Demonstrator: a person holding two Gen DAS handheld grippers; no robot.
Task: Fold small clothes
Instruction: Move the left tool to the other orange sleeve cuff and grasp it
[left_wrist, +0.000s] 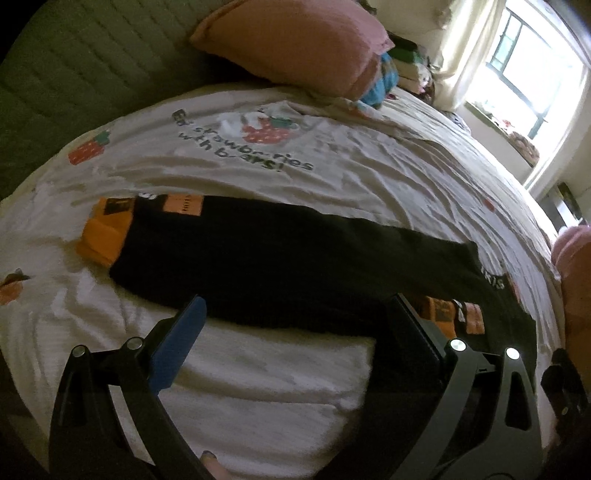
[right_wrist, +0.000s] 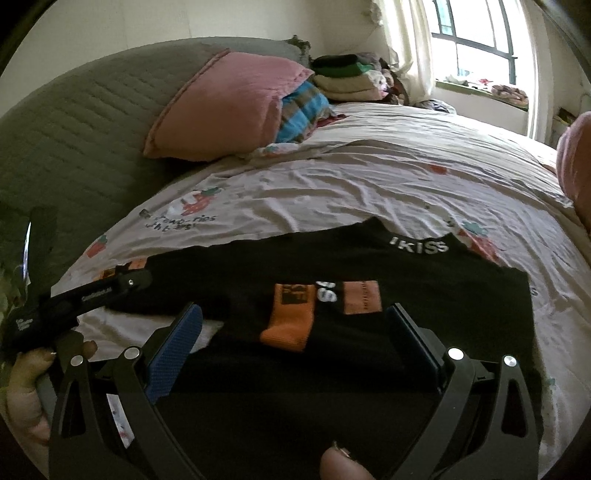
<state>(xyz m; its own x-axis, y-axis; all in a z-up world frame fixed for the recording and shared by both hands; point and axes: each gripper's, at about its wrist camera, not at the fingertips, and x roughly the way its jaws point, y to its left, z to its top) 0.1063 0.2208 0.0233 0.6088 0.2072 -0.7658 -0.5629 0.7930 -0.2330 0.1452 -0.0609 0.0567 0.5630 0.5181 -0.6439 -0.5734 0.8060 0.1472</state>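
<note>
A black top (left_wrist: 295, 258) with orange cuffs and orange patches lies flat across the strawberry-print bedsheet (left_wrist: 369, 166). One orange cuff (left_wrist: 103, 236) sticks out at its left end. My left gripper (left_wrist: 297, 306) is open, its fingertips at the garment's near edge, holding nothing. In the right wrist view the black top (right_wrist: 424, 295) shows white "IKISS" lettering, and an orange cuff (right_wrist: 288, 328) lies folded over its body. My right gripper (right_wrist: 295, 310) is open just above the cloth, with the sleeve between its fingers but not gripped. The left gripper (right_wrist: 92, 291) shows at the left, held by a hand (right_wrist: 26, 373).
A pink pillow (right_wrist: 229, 110) leans on the green quilted headboard (right_wrist: 74, 129), beside a blue striped cloth (right_wrist: 299, 110). Folded clothes (right_wrist: 347, 77) are stacked by the window (right_wrist: 472, 37). A pink rounded object (right_wrist: 576, 166) sits at the right bed edge.
</note>
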